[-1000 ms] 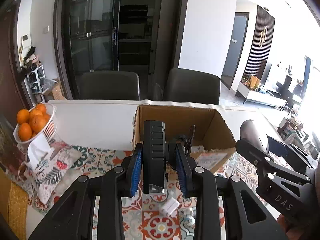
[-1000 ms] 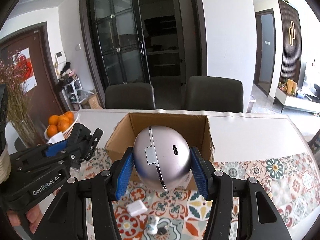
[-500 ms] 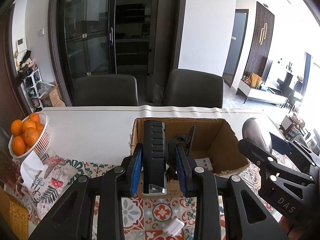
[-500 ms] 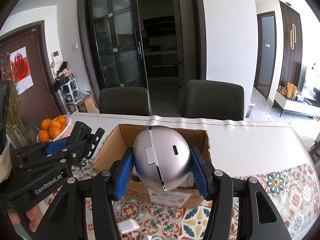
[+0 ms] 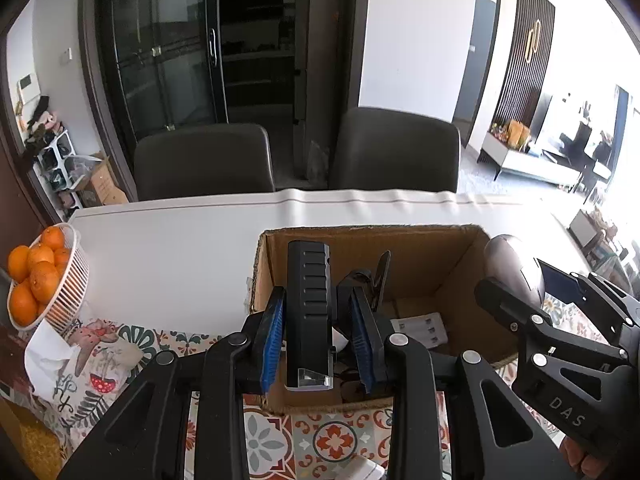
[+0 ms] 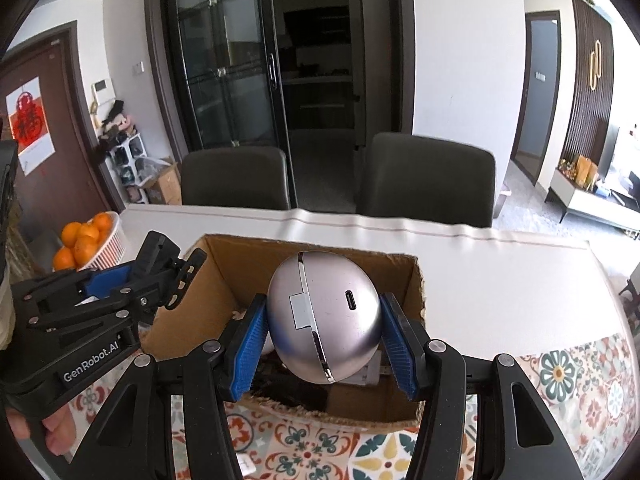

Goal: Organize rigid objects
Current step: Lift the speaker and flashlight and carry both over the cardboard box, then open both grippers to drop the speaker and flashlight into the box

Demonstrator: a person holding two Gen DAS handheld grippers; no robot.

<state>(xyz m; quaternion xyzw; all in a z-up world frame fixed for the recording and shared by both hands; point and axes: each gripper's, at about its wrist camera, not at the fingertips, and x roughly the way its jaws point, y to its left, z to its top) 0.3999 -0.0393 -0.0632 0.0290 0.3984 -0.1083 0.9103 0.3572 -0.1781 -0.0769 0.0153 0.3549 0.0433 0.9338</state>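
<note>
My left gripper (image 5: 318, 340) is shut on a black ribbed rectangular device (image 5: 308, 300), held upright over the near left part of an open cardboard box (image 5: 460, 252). My right gripper (image 6: 324, 336) is shut on a silver egg-shaped device (image 6: 324, 312) with a small port, held over the same box (image 6: 224, 276). The left gripper also shows at the left of the right wrist view (image 6: 132, 280); the right gripper and the silver device (image 5: 508, 260) show at the right of the left wrist view. Inside the box lie a black clip (image 5: 378, 276) and a white card (image 5: 420, 328).
The box stands on a white table (image 5: 168, 248) with a patterned tile mat (image 5: 336, 440) at the near edge. A white basket of oranges (image 5: 40, 280) and a printed cloth bag (image 5: 80, 364) sit at the left. Two dark chairs (image 5: 204, 160) stand behind the table.
Both grippers have moved forward with their objects, from short of the box to over its opening. The small white items on the mat have dropped out of view below.
</note>
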